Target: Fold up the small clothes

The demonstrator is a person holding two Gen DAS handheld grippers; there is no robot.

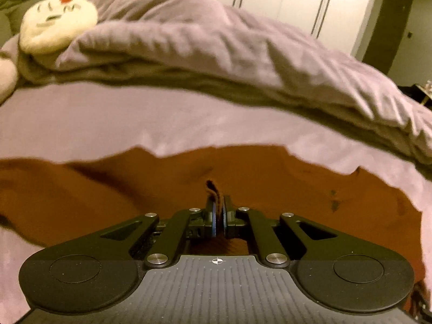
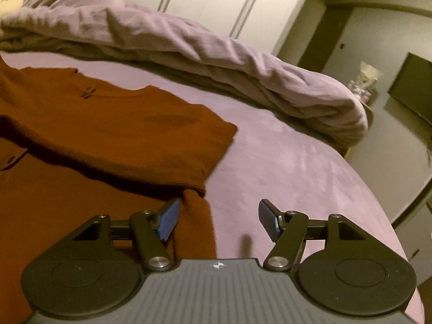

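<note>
Left hand-held gripper (image 1: 219, 213) pinches the rust-brown garment (image 2: 113, 124) on the bed (image 2: 283, 162), so carry it flat while right hand-held gripper (image 2: 218, 221), spread, stays clear.

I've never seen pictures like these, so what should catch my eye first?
A rust-brown garment sprawls across a purple bed sheet, partly folded. The left gripper pinches a fold of it, while the right gripper hangs open at its edge. A white plush toy lies by the rumpled duvet.
</note>
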